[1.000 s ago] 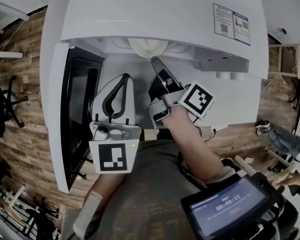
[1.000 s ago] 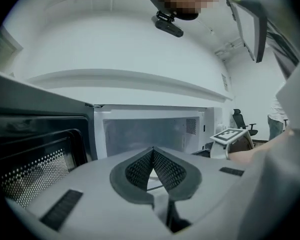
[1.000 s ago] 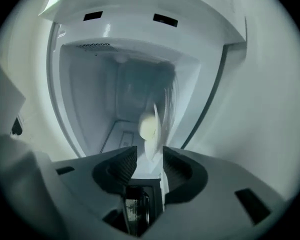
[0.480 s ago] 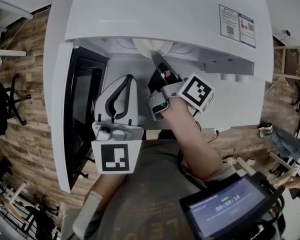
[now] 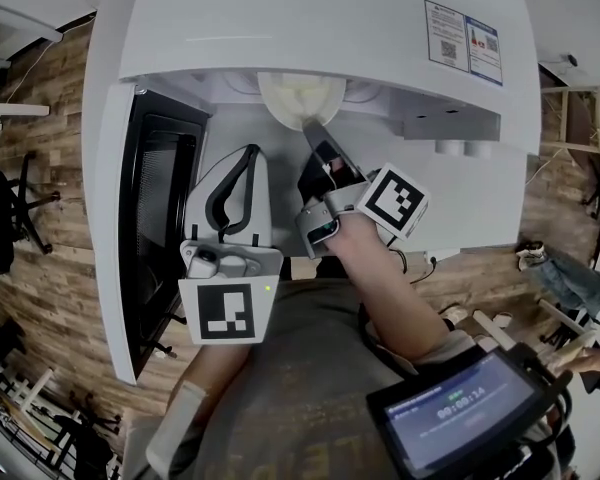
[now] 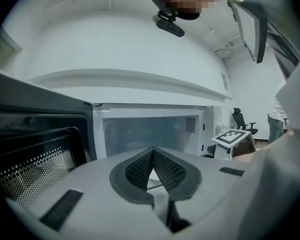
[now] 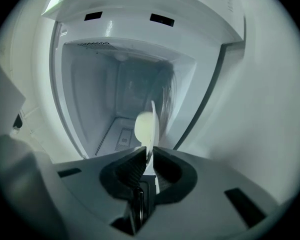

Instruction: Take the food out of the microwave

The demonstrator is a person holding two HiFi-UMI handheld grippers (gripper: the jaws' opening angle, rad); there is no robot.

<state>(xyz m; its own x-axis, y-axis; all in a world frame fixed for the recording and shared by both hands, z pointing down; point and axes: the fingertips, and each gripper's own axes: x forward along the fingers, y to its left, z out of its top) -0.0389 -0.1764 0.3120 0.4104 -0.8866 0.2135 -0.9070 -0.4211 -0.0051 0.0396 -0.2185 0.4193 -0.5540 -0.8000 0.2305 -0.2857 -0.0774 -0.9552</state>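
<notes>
The right gripper's [image 7: 149,153] jaws have just closed on the plate [image 5: 298,96] rim in the microwave [image 5: 280,28] mouth. The left gripper's [image 6: 153,153] jaws are together and empty. The plate looks stiff, slick and probably breakable, so the rim grip suits it.

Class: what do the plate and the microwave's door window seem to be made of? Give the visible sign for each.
Plate: probably glazed ceramic or hard plastic; thin, smooth, pale rim. Door window: seemingly dark glass over perforated metal mesh; a dotted grid shows.
</notes>
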